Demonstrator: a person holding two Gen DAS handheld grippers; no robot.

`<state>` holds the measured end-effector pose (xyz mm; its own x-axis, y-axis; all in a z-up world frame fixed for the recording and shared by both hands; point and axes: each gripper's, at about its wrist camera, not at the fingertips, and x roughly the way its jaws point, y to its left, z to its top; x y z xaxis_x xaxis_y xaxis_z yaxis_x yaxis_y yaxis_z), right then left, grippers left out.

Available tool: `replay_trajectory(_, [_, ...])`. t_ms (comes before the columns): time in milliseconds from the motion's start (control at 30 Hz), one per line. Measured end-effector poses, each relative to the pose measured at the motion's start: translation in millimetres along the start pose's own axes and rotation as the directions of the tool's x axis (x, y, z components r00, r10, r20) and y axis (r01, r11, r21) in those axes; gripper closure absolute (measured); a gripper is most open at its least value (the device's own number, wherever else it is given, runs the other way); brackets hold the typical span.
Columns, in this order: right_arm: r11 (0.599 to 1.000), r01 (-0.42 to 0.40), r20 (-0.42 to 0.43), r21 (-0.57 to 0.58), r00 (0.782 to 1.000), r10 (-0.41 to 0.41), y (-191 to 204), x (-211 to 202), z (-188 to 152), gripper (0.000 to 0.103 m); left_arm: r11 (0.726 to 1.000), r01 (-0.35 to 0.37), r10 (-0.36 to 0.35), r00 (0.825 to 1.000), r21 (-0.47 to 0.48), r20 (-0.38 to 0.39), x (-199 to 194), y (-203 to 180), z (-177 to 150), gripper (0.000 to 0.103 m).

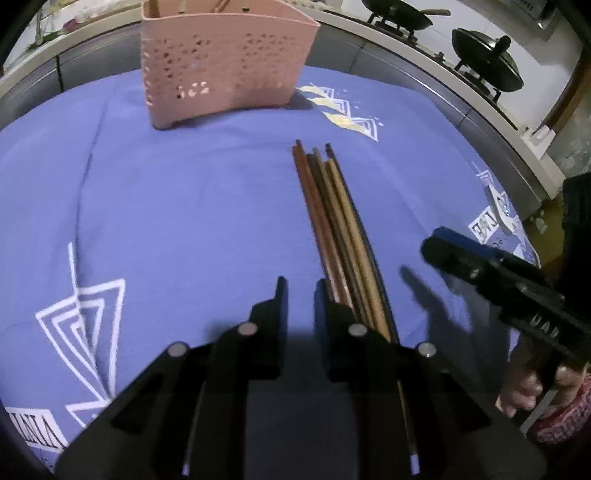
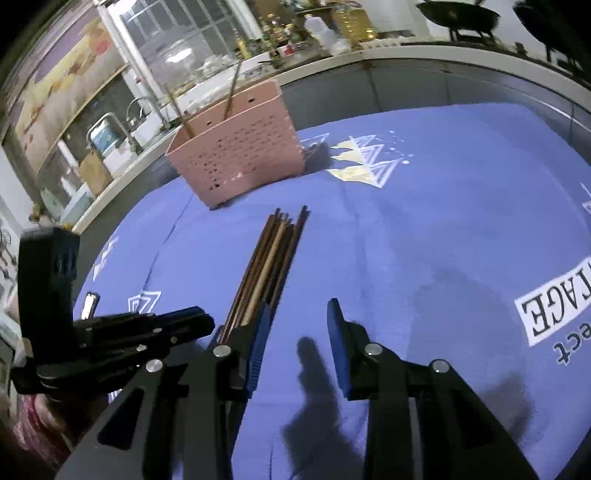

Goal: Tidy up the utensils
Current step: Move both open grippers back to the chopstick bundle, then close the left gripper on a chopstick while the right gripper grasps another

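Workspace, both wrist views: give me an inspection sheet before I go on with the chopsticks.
Surface: blue printed cloth, lightly creased.
Job's things: wooden chopsticks bundled on the cloth; pink holder upright behind them, a few sticks already inside.
Clutter: nothing seen.
Grippers: left gripper jaws narrowly apart, nothing between, the chopsticks just outside its right-hand finger; right gripper jaws open over bare cloth, the bundle beside it.
Cables: nothing seen.
Surroundings: dark pans on a stove, sink tap, bottles on the counter.
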<state>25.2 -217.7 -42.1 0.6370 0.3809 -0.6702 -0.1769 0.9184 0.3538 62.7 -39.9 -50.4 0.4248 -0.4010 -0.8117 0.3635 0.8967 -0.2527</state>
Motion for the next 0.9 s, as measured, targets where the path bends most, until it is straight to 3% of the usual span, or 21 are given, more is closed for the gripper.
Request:
replay_trajectory(167, [0.999, 0.026, -0.008, -0.041, 1.000, -0.026, 6.6, 3.9, -1.5, 0.070, 0.998, 0.045, -0.045, 0.999, 0.039, -0.003, 0.9, -13.5, 1.3, 0.087])
replay_trajectory(367, [0.999, 0.043, -0.009, -0.001, 0.999, -0.043, -4.2, 5.7, 1.8, 0.070, 0.994, -0.050, 0.048, 0.999, 0.095, 0.021, 8.4, -23.0, -1.1, 0.083])
replay_trajectory(500, [0.999, 0.036, -0.020, -0.016, 0.999, -0.036, 1.6, 9.8, 1.4, 0.070, 0.994, -0.056, 0.054, 0.998, 0.090, 0.023, 8.2, -16.6, 2.4, 0.083])
replay_trajectory(667, [0.996, 0.046, -0.054, -0.076, 0.997, -0.050, 14.7, 23.3, 1.6, 0.070, 0.991, -0.097, 0.095, 0.995, 0.089, 0.035, 5.0, -11.9, 3.6, 0.081])
replay_trajectory(800, [0.978, 0.094, -0.067, -0.186, 0.992, -0.108, 34.5, 37.5, -3.1, 0.070, 0.989, -0.137, 0.135, 0.990, 0.047, 0.048, -5.0, 10.0, 1.7, 0.081])
replay_trajectory(900, [0.968, 0.075, -0.067, -0.240, 0.993, -0.094, 52.5, 47.5, -2.0, 0.070, 0.986, -0.164, 0.163, 0.985, 0.012, 0.057, -14.8, 27.2, -3.9, 0.079])
